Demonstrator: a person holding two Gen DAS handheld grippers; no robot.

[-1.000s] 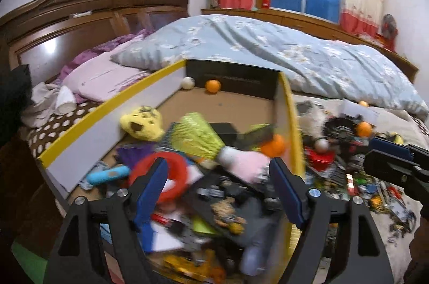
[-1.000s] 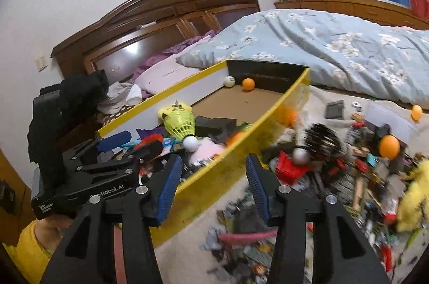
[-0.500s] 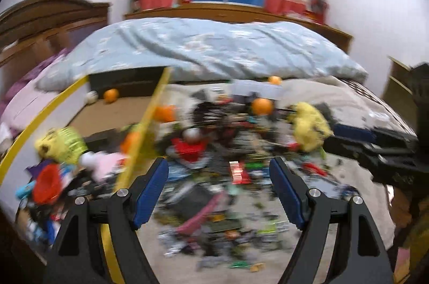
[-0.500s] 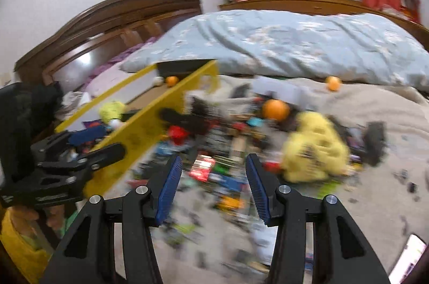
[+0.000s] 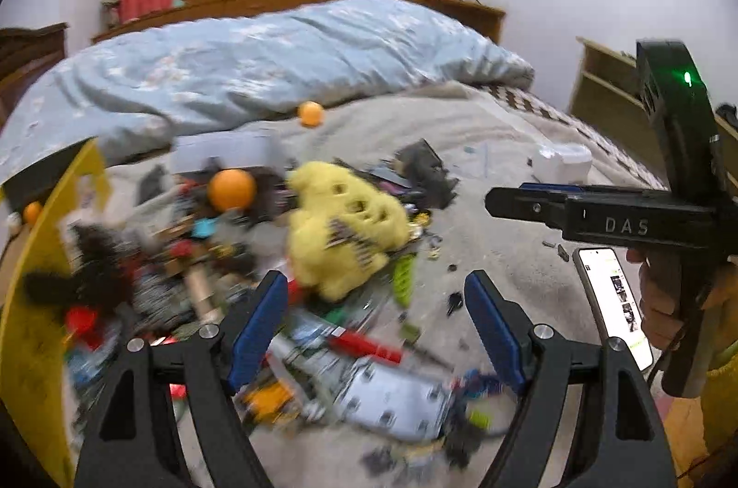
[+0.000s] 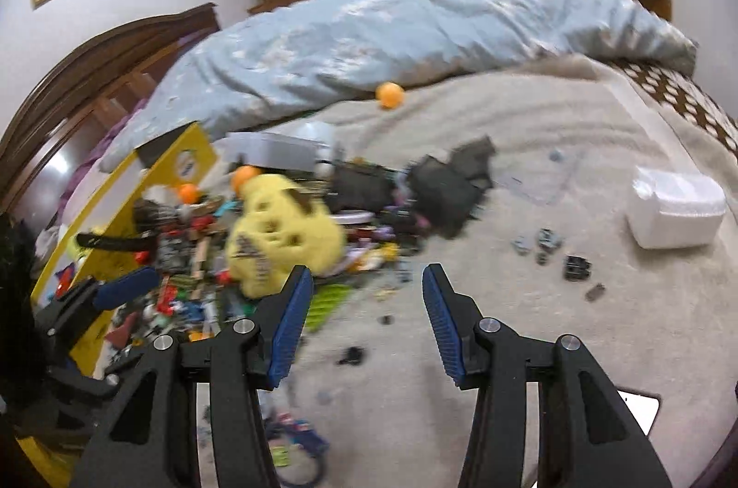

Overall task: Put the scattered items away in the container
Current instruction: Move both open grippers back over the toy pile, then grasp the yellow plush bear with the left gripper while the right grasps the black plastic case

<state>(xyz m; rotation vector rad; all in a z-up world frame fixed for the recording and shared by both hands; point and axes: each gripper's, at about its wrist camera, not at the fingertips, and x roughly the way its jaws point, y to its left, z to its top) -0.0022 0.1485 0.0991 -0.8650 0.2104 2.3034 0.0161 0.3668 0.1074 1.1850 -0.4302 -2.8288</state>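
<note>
Left wrist, grey blanket (image 5: 484, 146) — toy-strewn, blue duvet (image 5: 258, 63)

The left gripper (image 5: 373, 317) has black angular arms, each with a triangular cut-out, silver round screws at the joints, and two flat blue ribbed pads (image 5: 256, 324). The right gripper (image 6: 366, 317) is built the same: black arms, silver screws, blue ribbed pads (image 6: 290, 322). Seen from the left wrist view, the right gripper's black body carries the raised letters "DAS", a tall black block behind it with a small green light, and a thin cable hanging below. The hand (image 5: 659, 303) on its grip shows bare skin and a yellow sleeve
</note>
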